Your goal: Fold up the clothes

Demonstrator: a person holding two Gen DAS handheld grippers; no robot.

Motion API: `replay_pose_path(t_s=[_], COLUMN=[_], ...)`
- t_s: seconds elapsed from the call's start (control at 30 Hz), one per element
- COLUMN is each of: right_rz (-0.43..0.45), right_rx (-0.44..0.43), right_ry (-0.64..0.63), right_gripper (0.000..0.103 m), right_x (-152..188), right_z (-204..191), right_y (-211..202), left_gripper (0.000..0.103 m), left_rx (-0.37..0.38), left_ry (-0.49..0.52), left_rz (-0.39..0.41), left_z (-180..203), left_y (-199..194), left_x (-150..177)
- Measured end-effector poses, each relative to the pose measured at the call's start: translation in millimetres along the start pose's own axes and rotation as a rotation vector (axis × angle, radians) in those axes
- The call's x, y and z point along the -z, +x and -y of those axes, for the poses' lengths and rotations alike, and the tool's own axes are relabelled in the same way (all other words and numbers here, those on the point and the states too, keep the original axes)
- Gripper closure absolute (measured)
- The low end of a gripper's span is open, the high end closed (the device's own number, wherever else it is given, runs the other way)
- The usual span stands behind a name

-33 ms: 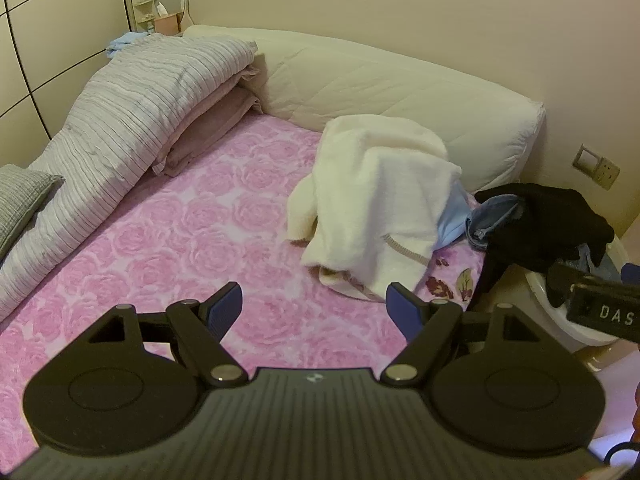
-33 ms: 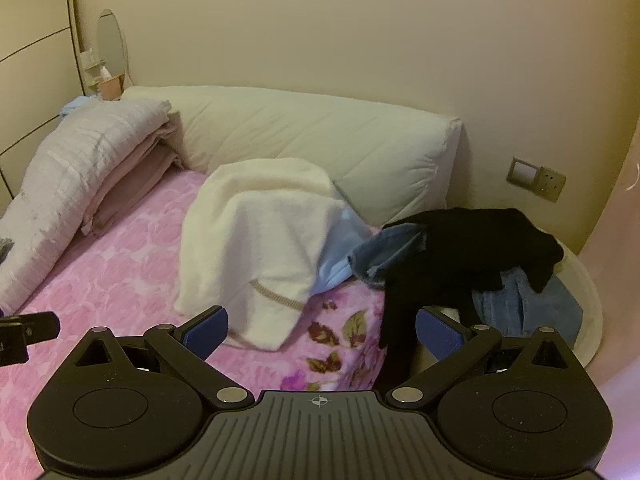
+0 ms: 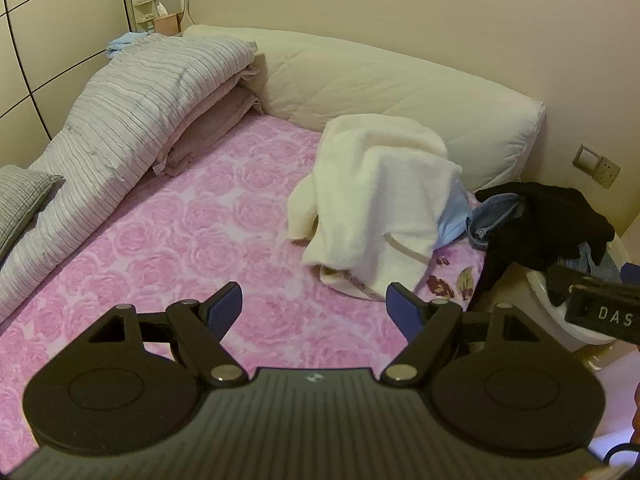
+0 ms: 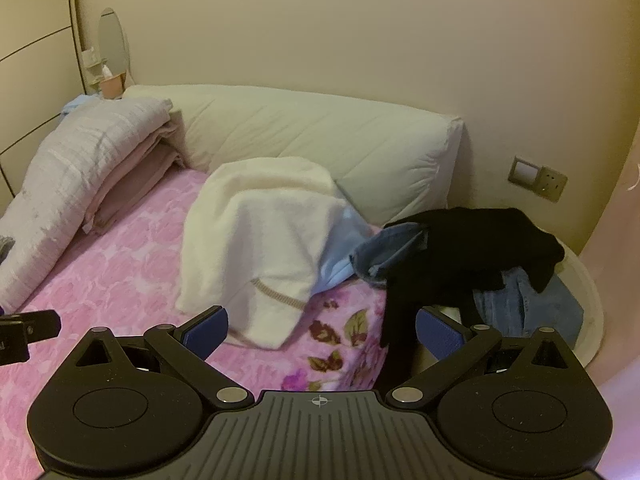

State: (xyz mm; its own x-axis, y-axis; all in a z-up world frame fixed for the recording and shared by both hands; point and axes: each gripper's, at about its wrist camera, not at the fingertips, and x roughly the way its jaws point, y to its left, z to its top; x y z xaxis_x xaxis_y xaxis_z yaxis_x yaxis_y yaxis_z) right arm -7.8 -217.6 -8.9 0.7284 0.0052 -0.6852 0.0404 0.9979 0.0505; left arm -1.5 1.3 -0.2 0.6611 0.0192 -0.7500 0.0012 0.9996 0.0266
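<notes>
Both grippers (image 3: 314,306) (image 4: 320,330) hover level (jaws spread), seemingly empty.

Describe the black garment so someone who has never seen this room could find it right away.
Start at the pink rose-print bed and go to its right edge, below the wall socket. The black garment droops over the bed corner into a white basket. It is the only black piece, lying on blue denim, right of the cream fleece.
</notes>
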Motion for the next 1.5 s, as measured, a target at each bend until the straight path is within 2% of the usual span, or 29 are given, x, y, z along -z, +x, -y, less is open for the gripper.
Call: replay_pose_path(t_s=[0.1,0.2,0.3,0.6,1.5], right_rz=[-0.01,0.007,-0.028,-0.061,-0.025], right_rx=[-0.004,0.013,-0.014,-0.009,-0.039], right_ry=[0.011,-0.037,-0.018,-0.012,-0.005], right_gripper=[0.0,0.0,0.0,0.0,0.0], right_x=[1.1,13.5,14.0,9.5,9.3], right_z=[0.9,-11.2,-7.3,-17.0,-62.8], right_y=[-0.3,-4.4,-1.9,-5.9,-1.7], left_gripper=[0.027,0.027,0.027,0.027,0.027], left_rx=[0.0,0.0,0.0,0.007,0.015], left_ry=[-0.002,-0.004,-0.006,0.004,0.005], left_rz=[0.001,0.003,0.004,0.002,0.03], left_z=[-2.6,-5.2,-7.9,-10.0,-48.0], left_y=[-1.6,-3.2,-4.8,-9.3,-5.1], left_x=[2.6,5.2,7.9,8.4,12.0])
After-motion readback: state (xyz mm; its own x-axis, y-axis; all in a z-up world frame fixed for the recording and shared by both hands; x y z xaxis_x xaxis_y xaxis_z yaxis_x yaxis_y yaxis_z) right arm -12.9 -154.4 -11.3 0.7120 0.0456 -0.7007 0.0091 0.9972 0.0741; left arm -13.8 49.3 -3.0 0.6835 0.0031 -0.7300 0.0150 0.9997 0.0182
